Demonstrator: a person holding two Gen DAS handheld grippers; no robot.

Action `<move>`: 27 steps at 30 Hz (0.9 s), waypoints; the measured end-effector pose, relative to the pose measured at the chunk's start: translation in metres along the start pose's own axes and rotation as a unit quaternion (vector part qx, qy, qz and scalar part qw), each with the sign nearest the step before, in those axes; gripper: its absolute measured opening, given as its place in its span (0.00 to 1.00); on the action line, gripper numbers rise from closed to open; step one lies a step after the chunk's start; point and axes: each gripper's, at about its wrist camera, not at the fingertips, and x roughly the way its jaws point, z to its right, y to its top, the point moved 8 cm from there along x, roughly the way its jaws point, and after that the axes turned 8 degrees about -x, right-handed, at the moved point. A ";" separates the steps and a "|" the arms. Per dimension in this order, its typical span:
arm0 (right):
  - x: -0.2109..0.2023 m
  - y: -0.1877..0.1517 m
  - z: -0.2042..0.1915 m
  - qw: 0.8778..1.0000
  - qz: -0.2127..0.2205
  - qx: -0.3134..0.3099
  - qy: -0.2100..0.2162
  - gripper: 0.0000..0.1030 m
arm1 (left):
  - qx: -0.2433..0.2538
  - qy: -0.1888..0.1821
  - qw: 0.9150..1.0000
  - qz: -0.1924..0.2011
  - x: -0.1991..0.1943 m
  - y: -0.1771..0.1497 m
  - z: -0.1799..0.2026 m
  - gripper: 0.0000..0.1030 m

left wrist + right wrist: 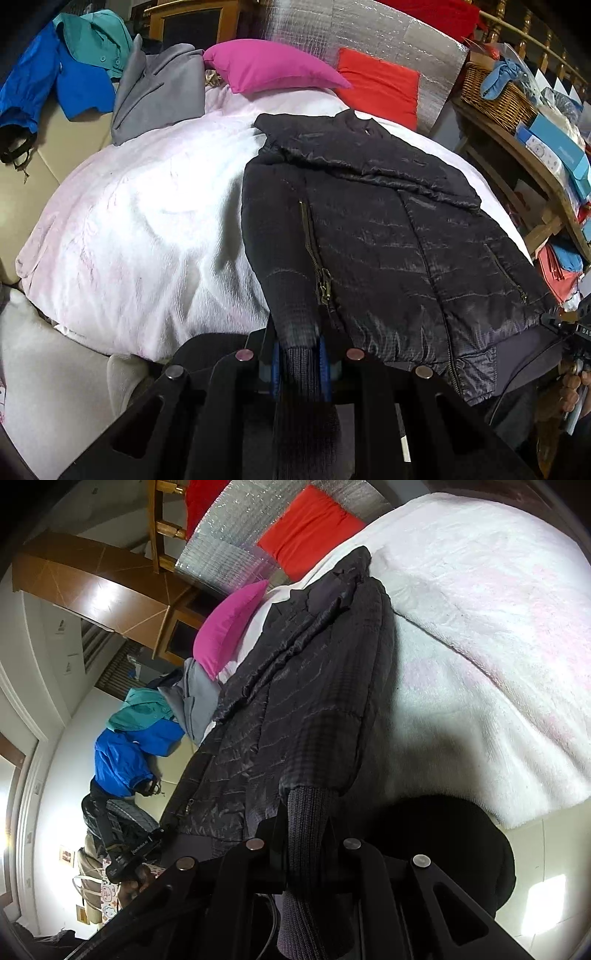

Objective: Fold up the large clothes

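Note:
A black quilted jacket (pixel 388 229) lies on a white fleece blanket (pixel 147 229) over a bed, collar at the far end. My left gripper (pixel 300 354) is shut on the ribbed knit cuff (pixel 301 362) of its left sleeve, which lies along the jacket's left side. In the right wrist view, rolled sideways, my right gripper (pixel 306 834) is shut on the other ribbed cuff (pixel 308 823) of the jacket (pixel 295 701). The right gripper also shows at the right edge of the left wrist view (pixel 576 332), by the jacket's hem corner.
A pink pillow (pixel 266 66) and a red pillow (pixel 380 85) lie at the bed's head. Grey (pixel 159 88), teal (pixel 96 37) and blue (pixel 62 81) garments lie at the far left. A wooden shelf with a wicker basket (pixel 495 92) and boxes stands on the right.

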 end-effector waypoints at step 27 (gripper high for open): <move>-0.031 0.017 -0.019 0.997 0.023 -0.006 0.067 0.11 | -0.039 -0.086 0.996 0.007 -0.036 0.030 -0.010 0.17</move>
